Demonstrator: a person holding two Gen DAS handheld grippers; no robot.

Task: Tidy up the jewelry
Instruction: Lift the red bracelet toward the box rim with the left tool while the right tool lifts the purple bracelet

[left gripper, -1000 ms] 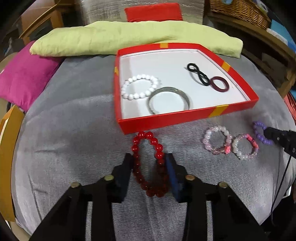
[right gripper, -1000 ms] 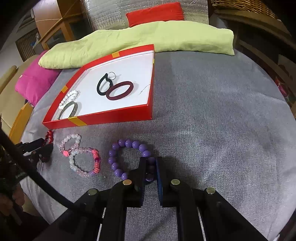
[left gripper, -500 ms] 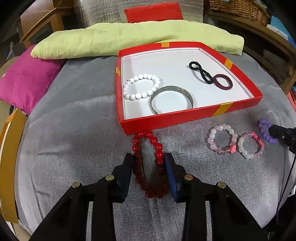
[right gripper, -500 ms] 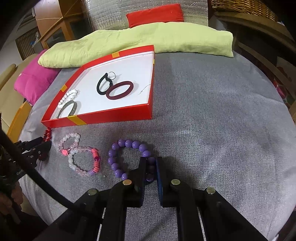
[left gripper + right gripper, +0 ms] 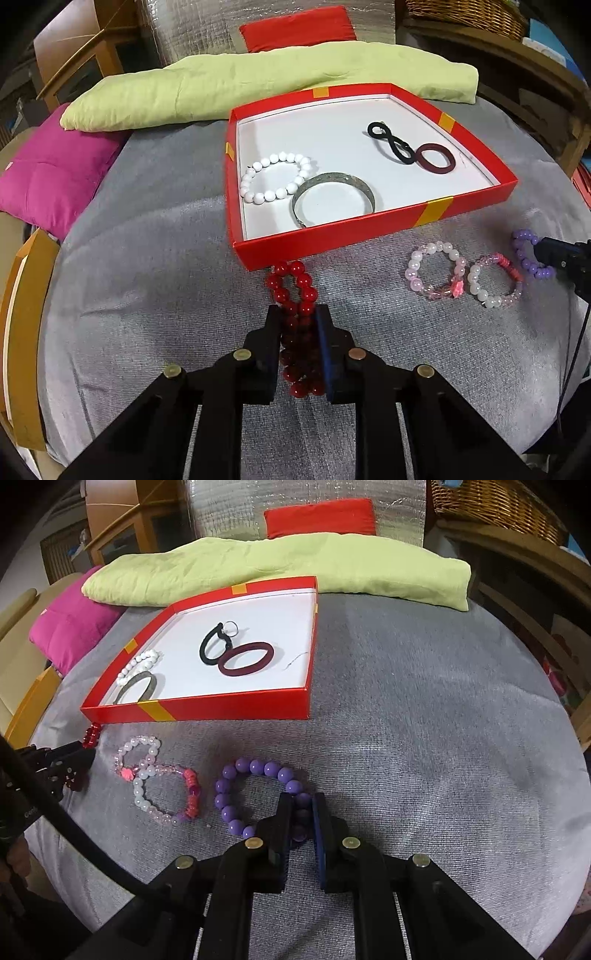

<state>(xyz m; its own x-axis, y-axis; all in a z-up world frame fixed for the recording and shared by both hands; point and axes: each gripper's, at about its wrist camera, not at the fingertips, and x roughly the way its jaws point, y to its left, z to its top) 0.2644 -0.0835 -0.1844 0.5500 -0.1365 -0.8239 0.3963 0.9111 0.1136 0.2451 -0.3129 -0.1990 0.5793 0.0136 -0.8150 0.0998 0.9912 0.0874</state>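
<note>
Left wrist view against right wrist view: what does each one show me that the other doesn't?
Only the left wrist view shows the left claw pinching the red bead bracelet flat, plus the white bead bracelet and silver bangle as full loops. Only the right wrist view shows the right claw shut on the purple bead bracelet, and a small metal ring by the black hair tie. Both show the red box, maroon hair tie and two pink bracelets.

A long lime-green cushion (image 5: 258, 88) lies behind a magenta pillow (image 5: 51, 181), a red pillow (image 5: 299, 27) and a wicker basket (image 5: 498, 506).
</note>
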